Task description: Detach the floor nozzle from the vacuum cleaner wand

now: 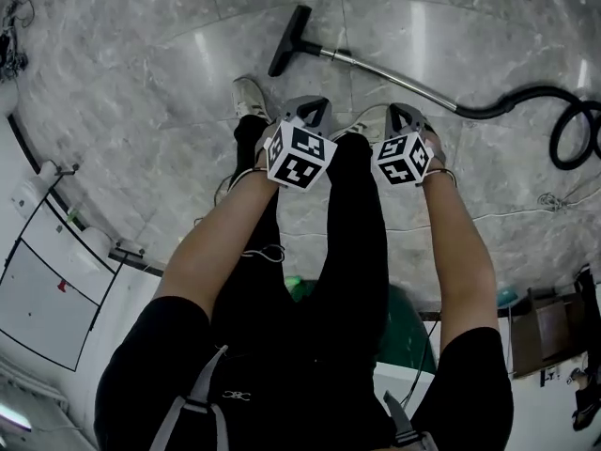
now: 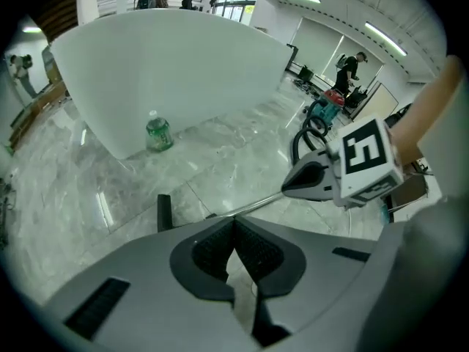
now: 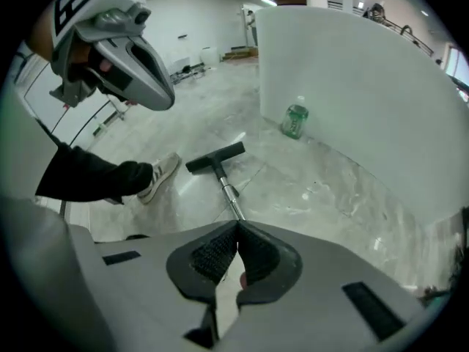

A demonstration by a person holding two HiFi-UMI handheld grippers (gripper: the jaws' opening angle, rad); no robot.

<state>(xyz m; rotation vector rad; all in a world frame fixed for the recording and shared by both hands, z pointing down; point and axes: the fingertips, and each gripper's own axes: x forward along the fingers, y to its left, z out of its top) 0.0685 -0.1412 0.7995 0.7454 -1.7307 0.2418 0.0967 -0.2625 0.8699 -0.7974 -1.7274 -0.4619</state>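
The vacuum lies on the marble floor. Its black floor nozzle (image 1: 288, 41) joins a shiny metal wand (image 1: 390, 75) that runs right into a black hose (image 1: 563, 125). Both grippers hang above the floor on the near side of the wand, apart from it. My left gripper (image 1: 314, 111) is shut and empty, and so is my right gripper (image 1: 405, 117). In the right gripper view the nozzle (image 3: 215, 157) and wand (image 3: 229, 191) lie just beyond the shut jaws (image 3: 238, 229). In the left gripper view the shut jaws (image 2: 234, 222) hide most of the wand (image 2: 256, 204); one nozzle end (image 2: 164, 213) shows.
My shoe (image 1: 250, 98) stands next to the nozzle. A green bottle (image 3: 295, 119) stands at the foot of a curved white wall (image 3: 366, 86). White panels (image 1: 47, 271) and a brown cabinet (image 1: 540, 332) sit near my sides. People stand far off in the hall.
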